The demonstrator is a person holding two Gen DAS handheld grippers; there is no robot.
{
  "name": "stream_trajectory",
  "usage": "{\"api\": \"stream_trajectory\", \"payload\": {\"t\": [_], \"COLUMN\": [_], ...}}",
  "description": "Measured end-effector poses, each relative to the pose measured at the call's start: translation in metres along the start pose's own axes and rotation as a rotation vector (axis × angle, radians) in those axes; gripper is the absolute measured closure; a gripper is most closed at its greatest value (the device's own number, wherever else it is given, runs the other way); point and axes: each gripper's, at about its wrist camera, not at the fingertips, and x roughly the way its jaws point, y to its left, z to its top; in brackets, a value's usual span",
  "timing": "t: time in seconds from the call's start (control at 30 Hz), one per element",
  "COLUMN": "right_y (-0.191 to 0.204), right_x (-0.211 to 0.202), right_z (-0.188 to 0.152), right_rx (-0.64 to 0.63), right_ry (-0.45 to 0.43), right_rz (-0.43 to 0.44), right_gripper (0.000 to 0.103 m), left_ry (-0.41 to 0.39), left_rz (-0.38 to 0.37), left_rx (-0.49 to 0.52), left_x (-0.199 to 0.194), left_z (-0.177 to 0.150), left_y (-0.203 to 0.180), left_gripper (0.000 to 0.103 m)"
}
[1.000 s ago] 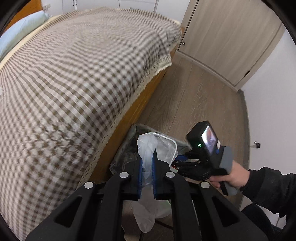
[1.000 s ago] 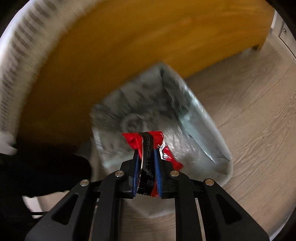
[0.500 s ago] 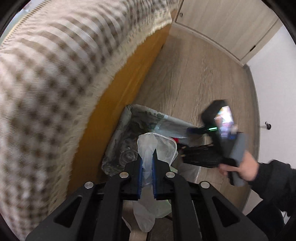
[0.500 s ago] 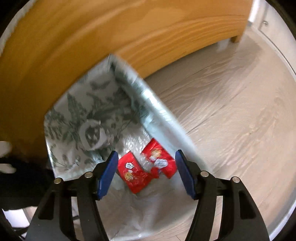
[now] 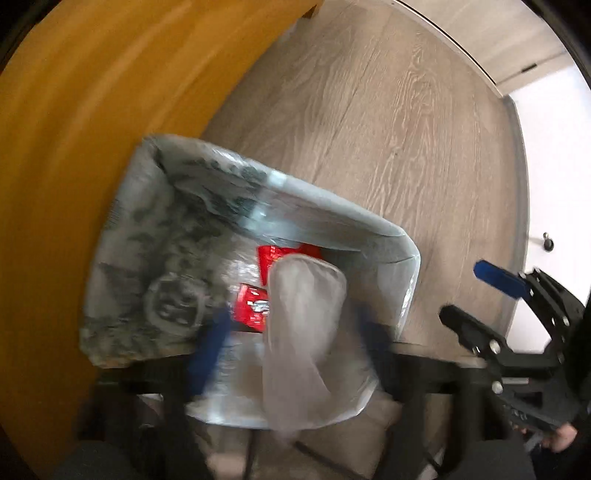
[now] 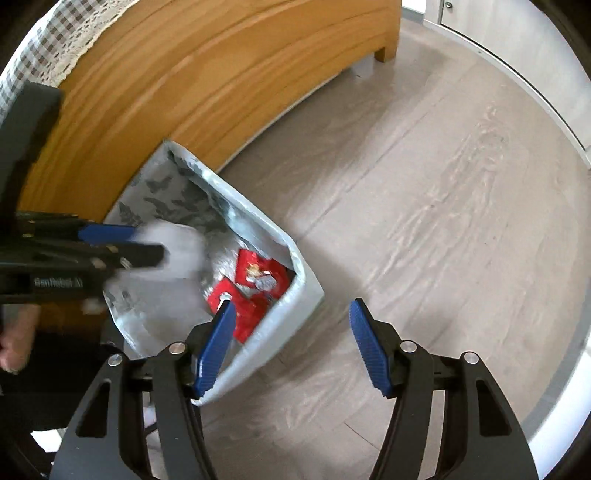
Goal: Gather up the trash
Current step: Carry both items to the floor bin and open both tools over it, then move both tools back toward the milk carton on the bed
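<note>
Red wrappers (image 6: pixel 255 291) in bin (image 6: pixel 306 291), jaws apart

A home bedroom. Beyond the fingers and to their left runs the orange wooden side of a bed frame (image 6: pixel 229 85), with a checked bedspread (image 6: pixel 33 62) edged in lace hanging over its top at the far left. Ahead and to the right spreads pale wood-plank flooring (image 6: pixel 424 206), ending in light cupboard doors (image 5: pixel 491 33). A lined wastebasket (image 6: pixel 291 295) stands against the bed, just ahead of the fingers.
</note>
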Motion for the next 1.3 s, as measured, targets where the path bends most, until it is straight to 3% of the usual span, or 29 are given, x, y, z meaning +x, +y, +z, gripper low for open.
{"api": "stream_trajectory", "payload": {"t": [0.17,0.33,0.53,0.63,0.93,1.1,1.3], "right_y": [0.004,0.023,0.049,0.058,0.100,0.156,0.248], "right_x": [0.002,0.006,-0.009,-0.023,-0.104,-0.164,-0.215], "right_z": [-0.004,0.003,0.009,0.014,0.037,0.058,0.083], "right_rx": [-0.011,-0.040,-0.109,-0.145,-0.236,-0.318,-0.444], "right_ry": [0.008,0.010,-0.003,-0.020,-0.177,-0.336,-0.479], "right_rz": [0.003,0.013,0.017,0.000,-0.066,-0.022,0.105], "right_gripper": [0.041,0.041,0.041,0.041,0.038,0.030,0.029], "left_ry": [0.024,-0.010,-0.089,-0.179,-0.582,-0.799,-0.926], "left_rz": [0.015,0.012,0.020,0.024,0.073,0.154,0.261], "left_rx": [-0.039,-0.076,-0.023,-0.024,-0.110,-0.162,-0.331], "left_x": [-0.001,-0.038,-0.097,-0.140,-0.295,-0.370,-0.419], "left_z": [-0.006,-0.011,-0.026,-0.038,-0.115,-0.180,-0.261], "left_y": [0.013,0.028,0.020,0.021,0.059,0.093,0.164], "left_gripper": [0.026,0.026,0.026,0.026,0.021,0.013,0.012]}}
